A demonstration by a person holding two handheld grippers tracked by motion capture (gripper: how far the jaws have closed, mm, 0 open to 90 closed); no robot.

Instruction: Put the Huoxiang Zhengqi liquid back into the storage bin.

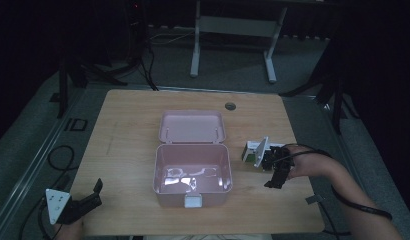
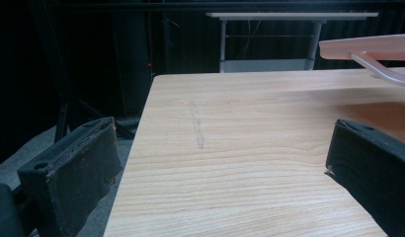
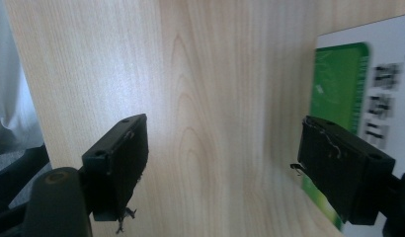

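Dark floor and black stands ring a pale wooden table (image 1: 128, 150), with the legs of a second, white-framed table (image 1: 233, 35) standing beyond its far edge. At the middle of the tabletop sits a pink box (image 1: 192, 180) with its hinged lid (image 1: 192, 126) thrown back flat toward the far side; a white latch shows on its near wall, and something pale and glossy lies on its floor, too dim to identify.

From above, the right gripper (image 1: 274, 184) hangs just right of the box, tipped downward in the person's right hand (image 1: 305, 165). Its own camera looks straight down at bare wood grain, with both black jaws standing well apart and nothing between them. That view adds what the overhead one hides: a white card with a green panel (image 3: 339, 94) and blurred dark print lies on the table at the right jaw's side; whether the jaw touches it cannot be told.

The left gripper (image 1: 88, 200) rests at the near left corner of the table, far from the box. Its camera looks low across the tabletop, jaws spread wide and empty, and catches the box's lid (image 2: 373, 49) edge-on at the upper right.
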